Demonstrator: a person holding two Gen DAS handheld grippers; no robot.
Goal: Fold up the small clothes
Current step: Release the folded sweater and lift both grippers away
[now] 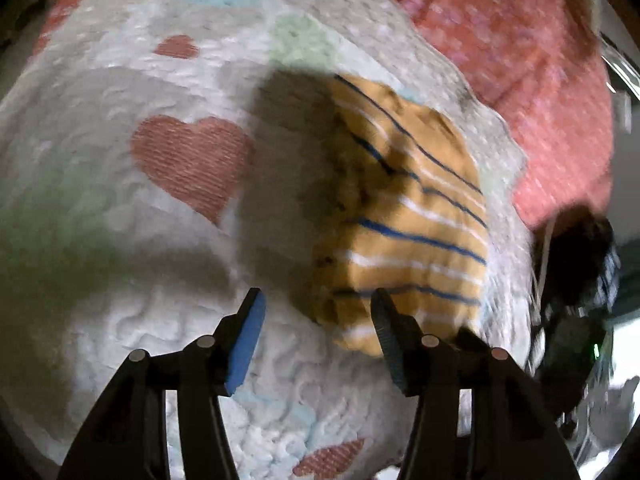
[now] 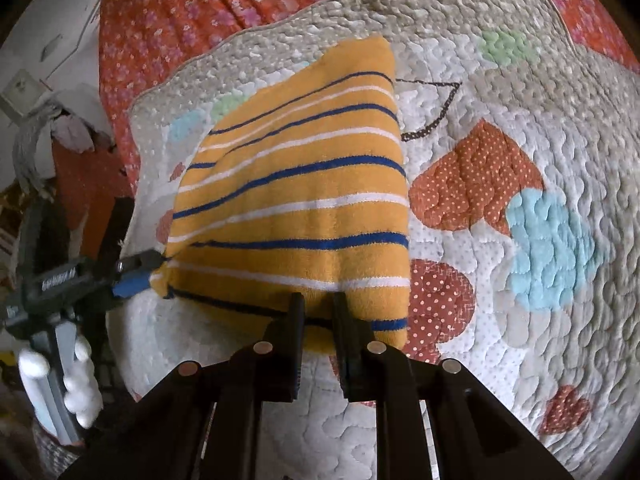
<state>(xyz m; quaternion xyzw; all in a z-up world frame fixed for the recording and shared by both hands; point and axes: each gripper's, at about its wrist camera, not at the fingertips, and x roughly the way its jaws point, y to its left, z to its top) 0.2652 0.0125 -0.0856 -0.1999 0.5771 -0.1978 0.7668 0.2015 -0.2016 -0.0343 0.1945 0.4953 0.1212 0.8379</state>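
A small yellow garment with blue and white stripes (image 2: 304, 200) lies folded on a quilted mat (image 2: 500, 320). My right gripper (image 2: 318, 308) is shut on the garment's near edge, with cloth pinched between its fingers. My left gripper (image 1: 316, 308) is open, its right finger just touching the garment's (image 1: 404, 216) near edge and its left finger over bare mat (image 1: 160, 280). In the right wrist view the left gripper (image 2: 136, 272) sits at the garment's left corner. The left wrist view is blurred.
The white quilted mat has red hearts (image 2: 476, 176) and blue (image 2: 548, 248) and green patches. It lies on a red floral bedspread (image 2: 200, 12). The right gripper's dark body (image 1: 576, 280) is at the mat's right edge. Clutter stands beyond the bed's left side (image 2: 36, 140).
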